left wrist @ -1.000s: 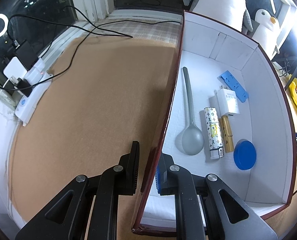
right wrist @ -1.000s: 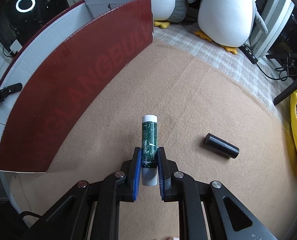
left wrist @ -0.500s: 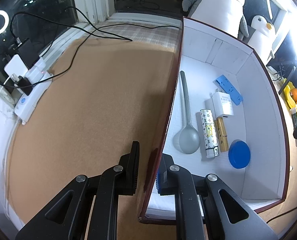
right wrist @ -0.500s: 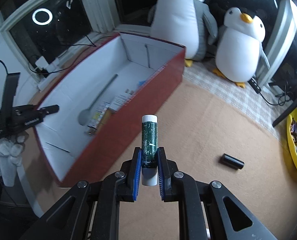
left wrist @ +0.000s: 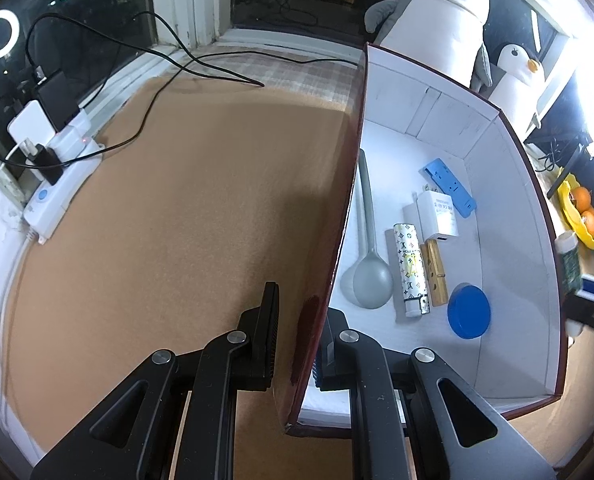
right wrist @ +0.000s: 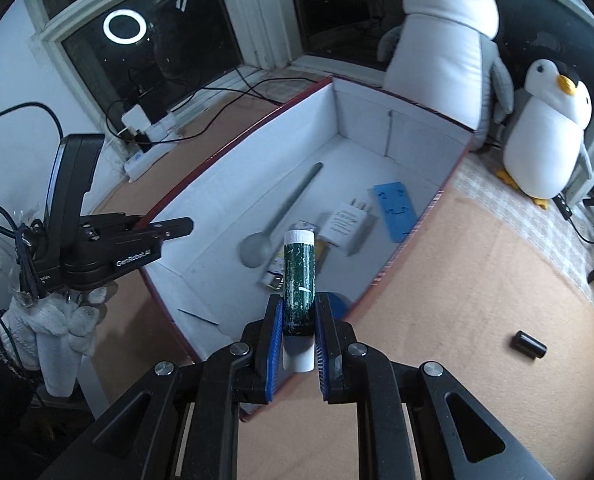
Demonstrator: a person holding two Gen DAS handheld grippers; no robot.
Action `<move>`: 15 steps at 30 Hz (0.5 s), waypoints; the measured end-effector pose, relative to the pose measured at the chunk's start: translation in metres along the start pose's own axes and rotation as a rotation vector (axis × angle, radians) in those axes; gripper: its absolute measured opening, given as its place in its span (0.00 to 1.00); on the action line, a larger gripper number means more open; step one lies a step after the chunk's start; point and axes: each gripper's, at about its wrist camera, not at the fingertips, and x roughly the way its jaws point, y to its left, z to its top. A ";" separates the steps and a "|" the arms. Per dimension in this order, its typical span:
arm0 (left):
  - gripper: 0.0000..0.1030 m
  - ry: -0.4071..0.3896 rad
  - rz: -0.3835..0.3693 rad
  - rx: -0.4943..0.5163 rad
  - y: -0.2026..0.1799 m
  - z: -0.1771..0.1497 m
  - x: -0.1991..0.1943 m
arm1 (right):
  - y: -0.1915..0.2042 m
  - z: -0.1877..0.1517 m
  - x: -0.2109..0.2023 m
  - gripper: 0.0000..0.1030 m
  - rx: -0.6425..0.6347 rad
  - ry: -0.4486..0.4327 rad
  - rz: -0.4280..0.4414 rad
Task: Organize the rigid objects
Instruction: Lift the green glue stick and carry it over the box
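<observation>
A dark red box (left wrist: 349,200) with a white inside stands on the brown mat. My left gripper (left wrist: 297,320) is shut on its left wall, one finger on each side; from the right wrist it shows as the left gripper (right wrist: 177,226) on the box (right wrist: 237,144) rim. My right gripper (right wrist: 299,320) is shut on a green speckled tube (right wrist: 299,276) with white caps, held upright over the box's near wall. That green tube (left wrist: 569,256) shows past the box's right wall. A black cylinder (right wrist: 531,345) lies on the mat at the right.
In the box lie a grey spoon (left wrist: 367,264), a patterned tube (left wrist: 409,268), a wooden clip (left wrist: 436,276), a white charger (left wrist: 437,216), a blue flat piece (left wrist: 449,186) and a blue lid (left wrist: 469,316). Plush penguins (right wrist: 441,40) stand behind. A power strip (left wrist: 57,192) with cables lies left.
My right gripper has risen and swung toward the box with the green tube, from over the mat to above the box's near wall. The left gripper has kept its hold on the wall.
</observation>
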 end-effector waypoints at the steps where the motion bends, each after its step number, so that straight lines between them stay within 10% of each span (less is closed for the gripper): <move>1: 0.12 -0.001 -0.001 0.001 0.000 0.000 0.000 | 0.003 0.000 0.003 0.13 -0.005 0.003 -0.002; 15: 0.10 -0.011 -0.007 0.013 -0.001 0.000 0.000 | 0.027 0.004 0.029 0.13 -0.020 0.028 0.023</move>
